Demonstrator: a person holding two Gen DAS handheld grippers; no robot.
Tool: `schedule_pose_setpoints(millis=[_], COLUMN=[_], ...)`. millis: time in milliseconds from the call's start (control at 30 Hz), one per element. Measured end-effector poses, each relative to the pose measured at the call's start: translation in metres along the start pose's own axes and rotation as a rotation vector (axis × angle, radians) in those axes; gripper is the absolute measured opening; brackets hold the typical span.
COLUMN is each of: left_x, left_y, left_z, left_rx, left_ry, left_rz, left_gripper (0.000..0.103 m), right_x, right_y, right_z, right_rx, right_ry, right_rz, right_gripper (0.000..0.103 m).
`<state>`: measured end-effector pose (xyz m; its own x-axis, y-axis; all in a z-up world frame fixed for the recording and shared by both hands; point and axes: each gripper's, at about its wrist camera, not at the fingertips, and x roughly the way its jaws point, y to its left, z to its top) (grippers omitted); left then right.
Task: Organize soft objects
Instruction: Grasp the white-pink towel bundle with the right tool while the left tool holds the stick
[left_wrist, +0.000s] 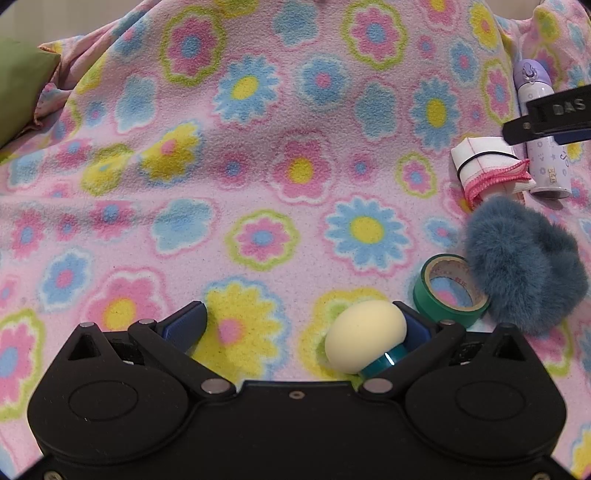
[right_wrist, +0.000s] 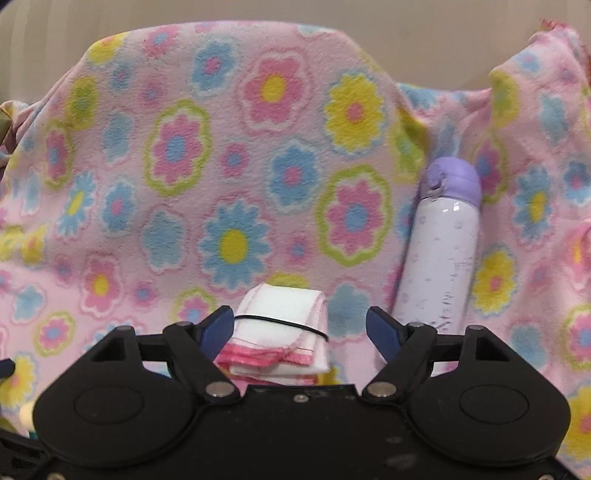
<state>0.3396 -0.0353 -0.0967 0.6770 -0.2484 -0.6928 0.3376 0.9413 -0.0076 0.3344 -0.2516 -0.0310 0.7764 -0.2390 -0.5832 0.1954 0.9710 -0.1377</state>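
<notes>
Two tools, both with jaws apart. We see the left tool (left_wrist: 299, 325) over the floral blanket (left_wrist: 258, 166), a cream sponge puff (left_wrist: 364, 332) resting against its right-hand finger, not clamped. Taking the folded white cloth (right_wrist: 284, 332) as landmark: right tool (right_wrist: 299, 328) straddles it, left-hand finger touching, right-hand finger clear. Nearer than the cloth in the left view lie the blue fluffy scrunchie (left_wrist: 524, 266) and the green tape roll (left_wrist: 448, 291). Just beside the cloth and reaching farther back lies the lilac bottle (right_wrist: 443, 251).
</notes>
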Motion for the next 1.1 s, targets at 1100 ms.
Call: schedule_pose_setpoints(millis=[1100], left_x=[0.000], left_y=[-0.001], left_z=[0.000], left_rx=[0.001], left_ry=[-0.002], left_rz=[0.000], left_gripper=[0.101], right_x=[-0.092], right_y=[-0.034], right_z=[-0.030], right_rx=[0.218], right_ry=[-0.048], right_rz=[0.166], right_gripper=[0.075])
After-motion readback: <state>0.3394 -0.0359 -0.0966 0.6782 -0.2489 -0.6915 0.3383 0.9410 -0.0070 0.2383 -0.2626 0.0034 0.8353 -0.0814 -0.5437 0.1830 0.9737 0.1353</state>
